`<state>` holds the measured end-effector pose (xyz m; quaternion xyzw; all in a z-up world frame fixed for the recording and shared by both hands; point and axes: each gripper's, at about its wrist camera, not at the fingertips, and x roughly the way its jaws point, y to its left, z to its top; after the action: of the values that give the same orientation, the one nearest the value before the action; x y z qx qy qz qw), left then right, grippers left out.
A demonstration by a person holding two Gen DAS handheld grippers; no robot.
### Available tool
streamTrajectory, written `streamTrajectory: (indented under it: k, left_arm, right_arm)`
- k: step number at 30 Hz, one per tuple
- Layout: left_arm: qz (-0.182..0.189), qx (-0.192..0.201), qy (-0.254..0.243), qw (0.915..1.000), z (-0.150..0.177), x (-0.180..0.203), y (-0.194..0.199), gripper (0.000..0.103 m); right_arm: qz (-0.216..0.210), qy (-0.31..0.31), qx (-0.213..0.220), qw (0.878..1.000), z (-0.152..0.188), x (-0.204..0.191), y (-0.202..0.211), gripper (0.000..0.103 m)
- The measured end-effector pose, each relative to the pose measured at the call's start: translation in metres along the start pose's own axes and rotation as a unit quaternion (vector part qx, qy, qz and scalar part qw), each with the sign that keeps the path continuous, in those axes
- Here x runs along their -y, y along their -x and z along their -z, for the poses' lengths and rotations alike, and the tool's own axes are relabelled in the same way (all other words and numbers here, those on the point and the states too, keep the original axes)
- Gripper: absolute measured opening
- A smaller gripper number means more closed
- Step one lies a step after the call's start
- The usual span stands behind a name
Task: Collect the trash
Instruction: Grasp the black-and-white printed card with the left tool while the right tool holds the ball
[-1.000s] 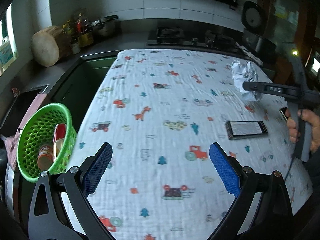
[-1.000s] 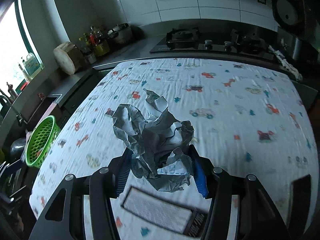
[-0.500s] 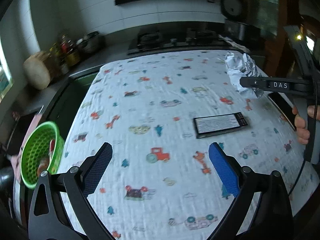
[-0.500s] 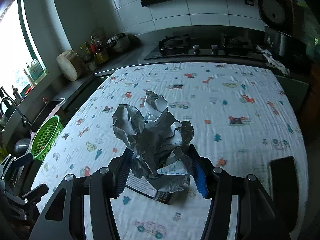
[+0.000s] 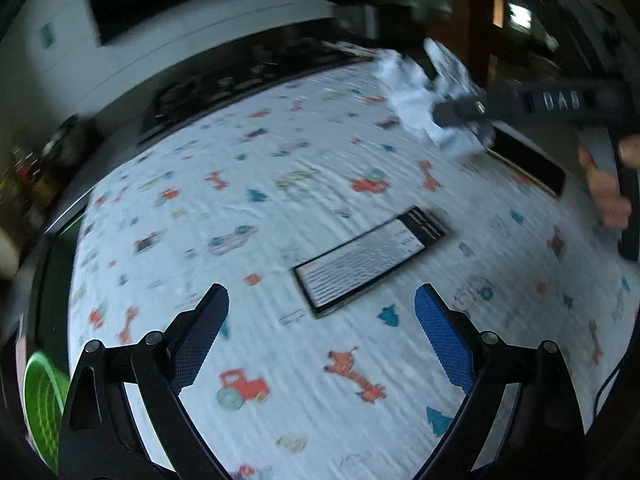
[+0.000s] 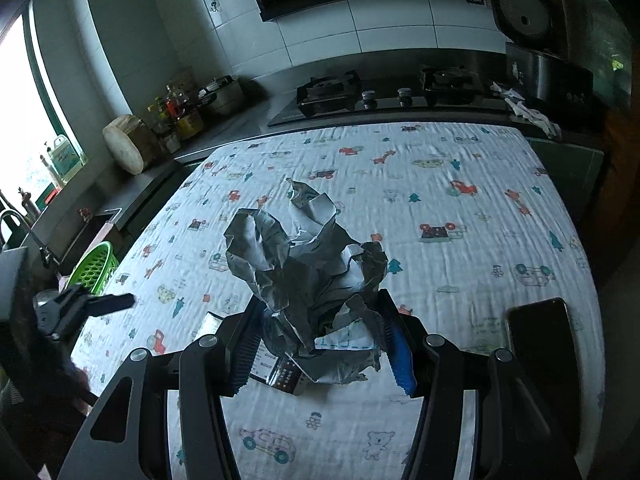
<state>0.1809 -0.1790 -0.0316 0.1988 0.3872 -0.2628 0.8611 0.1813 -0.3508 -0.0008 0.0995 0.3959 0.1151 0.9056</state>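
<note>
A home kitchen: gas hob (image 6: 384, 90), tiled wall (image 6: 360, 28), sink (image 6: 86, 236).

green basket (image 5: 40, 396) cut off at the blurred left wrist view's edge.

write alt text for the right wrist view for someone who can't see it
The right gripper clamps a crumpled paper ball above a cartoon-print tablecloth. A dark phone lies to its right, a green basket sits off the table's left edge, and a stove stands behind.
</note>
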Motion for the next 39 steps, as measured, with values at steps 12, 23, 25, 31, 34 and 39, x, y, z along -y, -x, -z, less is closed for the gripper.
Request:
streamTrajectory:
  k: [12, 23, 25, 31, 34, 39]
  left_arm:
    - [0.066, -0.017, -0.074, 0.9949, -0.016, -0.004, -0.055, 0.092]
    - [0.123, -0.041, -0.088, 0.9877, -0.021, -0.006, -0.086, 0.081]
    - [0.119, -0.047, -0.096, 0.9871, -0.019, -0.002, -0.089, 0.074]
    - [0.122, -0.043, -0.077, 0.9886, -0.016, -0.004, -0.083, 0.058]
    - [0.114, -0.049, -0.066, 0.9901, -0.013, -0.004, -0.078, 0.049]
    - [0.093, -0.062, -0.031, 0.9933, -0.005, -0.012, -0.069, 0.044]
  right_arm:
    - [-0.006, 0.005, -0.014, 1.0, -0.001, 0.005, -0.014, 0.053]
    - [0.0, -0.003, -0.027, 1.0, -0.002, 0.012, -0.026, 0.053]
    - [0.001, -0.003, -0.029, 1.0, -0.001, 0.012, -0.028, 0.053]
    - [0.0, -0.002, -0.03, 1.0, -0.001, 0.007, -0.03, 0.053]
    - [-0.001, 0.0, -0.031, 1.0, 0.0, 0.004, -0.031, 0.053]
    - [-0.005, 0.003, -0.031, 0.999, 0.001, -0.006, -0.031, 0.053]
